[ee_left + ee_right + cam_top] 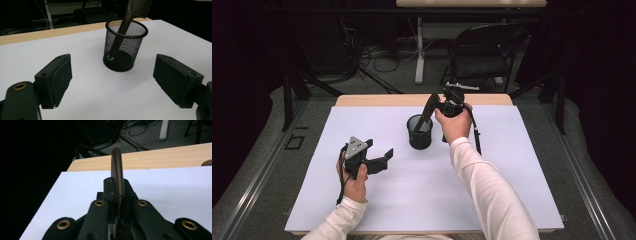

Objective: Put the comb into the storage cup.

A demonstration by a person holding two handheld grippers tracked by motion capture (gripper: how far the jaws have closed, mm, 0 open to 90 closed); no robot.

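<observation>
A black mesh cup stands upright at the middle of the white sheet. My right gripper hovers just above and behind it, shut on the toothed end of a dark comb. The comb slants down to the left, its handle inside the cup. In the left gripper view the comb reaches down near the bottom of the cup. In the right gripper view the comb sticks out between the jaws of my right gripper. My left gripper rests left of the cup, open and holding nothing.
The table's wooden edge shows behind the white sheet. A black folding chair, a white table leg and cables on the floor lie beyond the table. Dark floor surrounds the table on both sides.
</observation>
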